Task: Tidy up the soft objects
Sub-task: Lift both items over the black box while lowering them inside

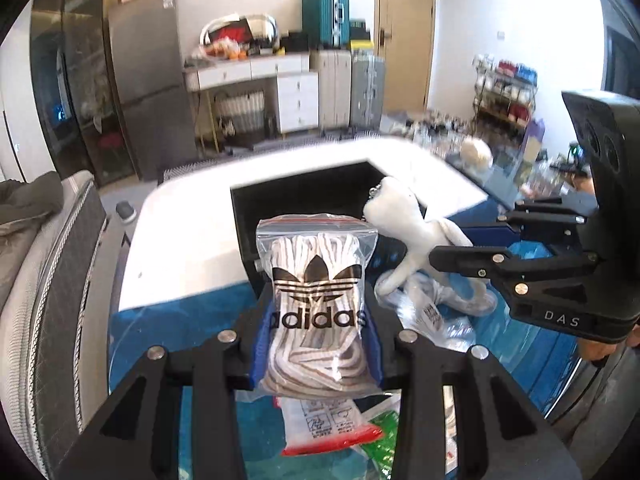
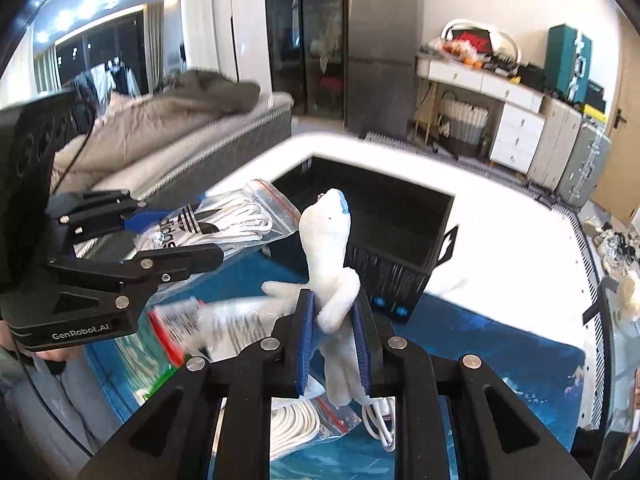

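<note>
My left gripper [image 1: 316,320] is shut on a clear zip bag of white laces with an adidas logo [image 1: 316,304] and holds it above the table, in front of an open black box [image 1: 300,192]. In the right wrist view that bag [image 2: 208,228] is at the left, in the left gripper [image 2: 200,240]. My right gripper [image 2: 331,320] is shut on a white plush toy [image 2: 330,248] with a blue mark on its head, held upright near the black box [image 2: 384,216]. The plush toy [image 1: 404,224] and the right gripper [image 1: 448,264] also show in the left wrist view.
More zip bags with red seals [image 1: 328,428] and a white cable [image 2: 380,420] lie on the blue mat [image 2: 480,340] below the grippers. The mat covers part of a white table [image 1: 192,232]. A grey sofa [image 1: 48,280] stands to the left.
</note>
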Motion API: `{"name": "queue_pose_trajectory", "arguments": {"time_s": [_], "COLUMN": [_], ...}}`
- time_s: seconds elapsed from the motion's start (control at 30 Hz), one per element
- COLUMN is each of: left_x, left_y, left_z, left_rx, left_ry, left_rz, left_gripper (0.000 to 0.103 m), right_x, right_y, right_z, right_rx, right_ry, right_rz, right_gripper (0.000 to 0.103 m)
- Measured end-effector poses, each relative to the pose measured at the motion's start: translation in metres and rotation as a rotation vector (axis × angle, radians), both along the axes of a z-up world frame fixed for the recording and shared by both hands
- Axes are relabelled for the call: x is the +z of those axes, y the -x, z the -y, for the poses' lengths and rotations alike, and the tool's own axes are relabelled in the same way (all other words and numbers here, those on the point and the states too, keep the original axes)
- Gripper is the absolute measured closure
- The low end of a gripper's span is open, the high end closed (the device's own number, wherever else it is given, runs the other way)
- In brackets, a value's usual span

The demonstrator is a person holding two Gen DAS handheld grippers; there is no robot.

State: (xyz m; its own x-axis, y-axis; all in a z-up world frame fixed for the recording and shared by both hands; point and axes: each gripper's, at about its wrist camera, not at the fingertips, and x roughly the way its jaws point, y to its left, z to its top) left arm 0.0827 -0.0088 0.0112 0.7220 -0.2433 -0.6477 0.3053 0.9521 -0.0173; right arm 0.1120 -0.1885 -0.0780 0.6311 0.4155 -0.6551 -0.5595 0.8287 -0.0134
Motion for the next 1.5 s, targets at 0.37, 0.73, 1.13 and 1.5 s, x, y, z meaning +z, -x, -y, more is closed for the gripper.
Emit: {"name": "queue_pose_trajectory", "arguments": {"time_s": [0.37,0.73,1.13,1.5], "left_x": [0.011,0.008,0.039,0.050], "left_y": [0.048,0.082,0.057,-0.001], "left_z": [-0.020,-0.045,-0.048,-0.059], "left_rx": [0.112,0.191,0.196,0.229], "left_ry": [0.068,0.112,0.118,0.144], "left_rz": [0.265,0.420,0.494,0.480], "left_gripper": [0.065,0.065,0.065,0.065], "right_x": [0.028,0.012,0.045,0.076], "right_y": [0.072,0.127,0.098,0.038], "right_z": [0.020,0.032,0.023,0.008], "right_rx": [-0.090,-0.105,-0.111,-0.157], "right_ry": [-0.136,-0.224,-0.233,-0.263], "right_rz": [0.356,0.514,0.576,0.577], "right_gripper": [0.084,0.084,0.084,0.084]}}
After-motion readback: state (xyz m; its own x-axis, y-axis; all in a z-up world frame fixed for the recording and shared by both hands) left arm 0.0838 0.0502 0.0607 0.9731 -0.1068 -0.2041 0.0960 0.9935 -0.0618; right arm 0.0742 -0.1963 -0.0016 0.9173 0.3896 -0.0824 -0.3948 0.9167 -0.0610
